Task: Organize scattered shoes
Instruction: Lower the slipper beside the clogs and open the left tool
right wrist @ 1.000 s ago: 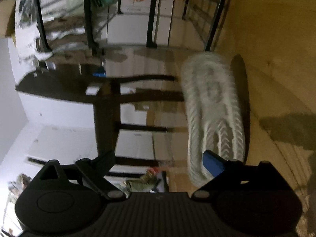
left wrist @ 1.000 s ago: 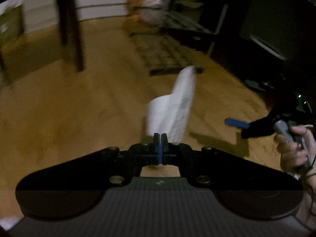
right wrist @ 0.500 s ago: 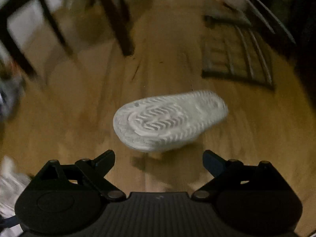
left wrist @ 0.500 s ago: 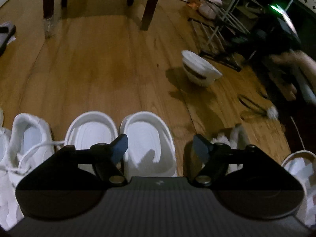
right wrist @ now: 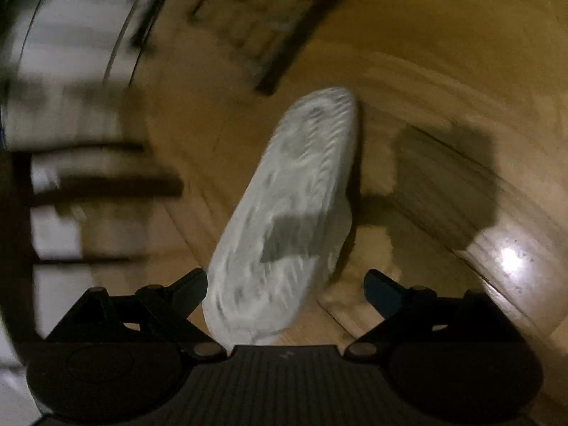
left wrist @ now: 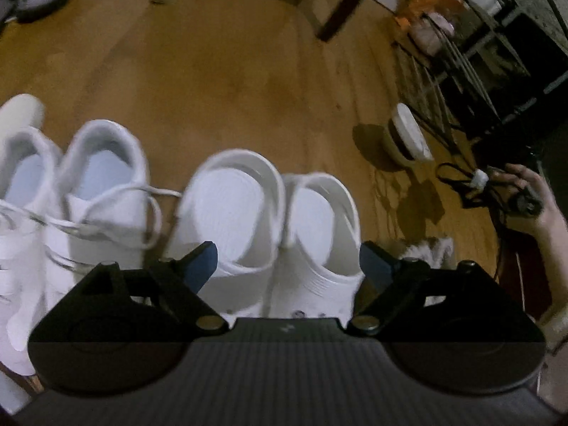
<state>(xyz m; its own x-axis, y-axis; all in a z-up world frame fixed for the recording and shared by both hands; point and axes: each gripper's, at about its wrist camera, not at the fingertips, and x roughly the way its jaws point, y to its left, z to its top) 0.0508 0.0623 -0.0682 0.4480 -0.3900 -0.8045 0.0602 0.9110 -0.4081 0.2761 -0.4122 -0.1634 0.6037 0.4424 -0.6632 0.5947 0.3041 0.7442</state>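
The floor (left wrist: 248, 81) is warm brown wood, lit dimly. Dark chair legs (left wrist: 340, 3) stand at the far side, and a black metal rack (left wrist: 472, 46) is at the right of the left wrist view. A row of white shoes stands on the floor: two sneakers (left wrist: 99, 191) with laces, and just beside them two clogs (left wrist: 277, 220) side by side. A single white shoe (left wrist: 408, 138) lies tipped on its side near the rack, well apart from the row. A hand (left wrist: 532, 198) at the right edge holds a handle with black cables.

The left gripper (left wrist: 287, 262) hangs over the clogs, fingers wide apart, holding nothing. The right gripper (right wrist: 285, 284) is also spread wide. Between its fingers, a white shoe (right wrist: 294, 206) shows its ridged sole; whether the fingers touch it is unclear because of blur.
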